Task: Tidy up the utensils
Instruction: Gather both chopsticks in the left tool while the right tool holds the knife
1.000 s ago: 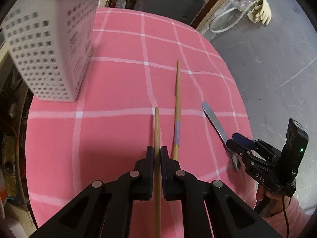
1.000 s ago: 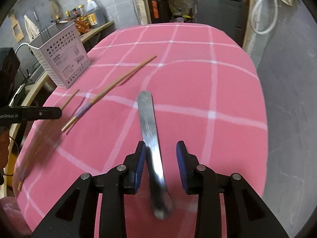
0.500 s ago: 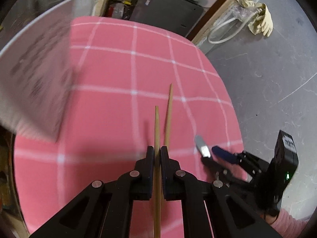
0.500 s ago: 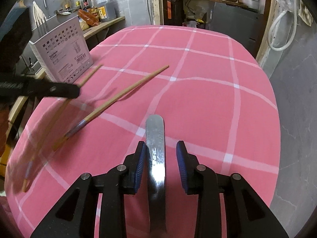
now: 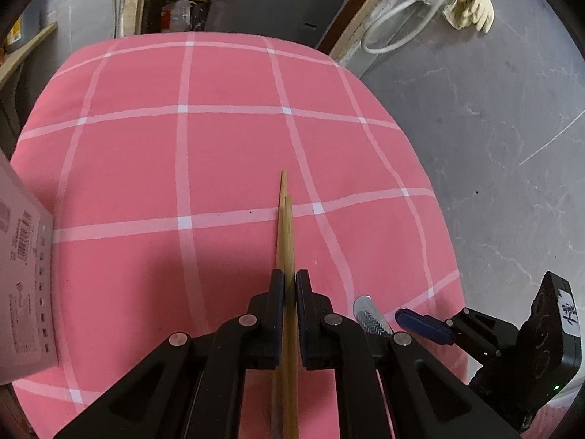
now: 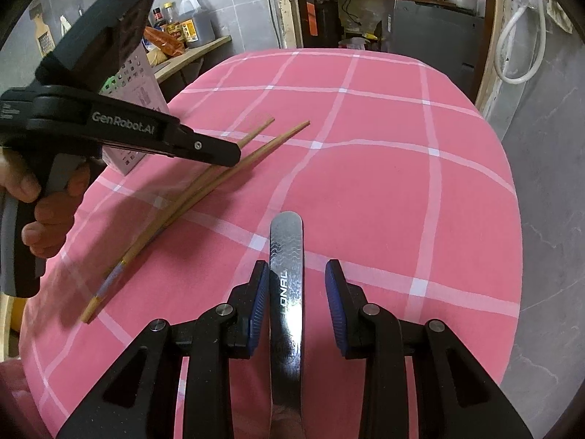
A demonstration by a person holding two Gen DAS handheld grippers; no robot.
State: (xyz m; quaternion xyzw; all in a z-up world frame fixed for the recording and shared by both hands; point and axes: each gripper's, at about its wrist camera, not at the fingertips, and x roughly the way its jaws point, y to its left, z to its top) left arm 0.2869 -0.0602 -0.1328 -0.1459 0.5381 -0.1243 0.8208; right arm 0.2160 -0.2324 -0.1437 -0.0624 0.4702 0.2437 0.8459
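Two wooden chopsticks: one (image 6: 256,137) held in the air, one (image 6: 204,197) lying on the cloth. One metal utensil handle (image 6: 286,285). One white perforated basket (image 5: 22,285). Two grippers: the left (image 5: 289,285) and the right (image 6: 297,281). One pink checked tablecloth (image 6: 384,190). Several bottles (image 6: 190,22) stand on the shelf, too crowded to count.

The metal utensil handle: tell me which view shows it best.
Right wrist view: the metal utensil handle runs lengthwise between the right gripper fingers, lettering readable. Left wrist view shows only its patterned tip, behind the left gripper.
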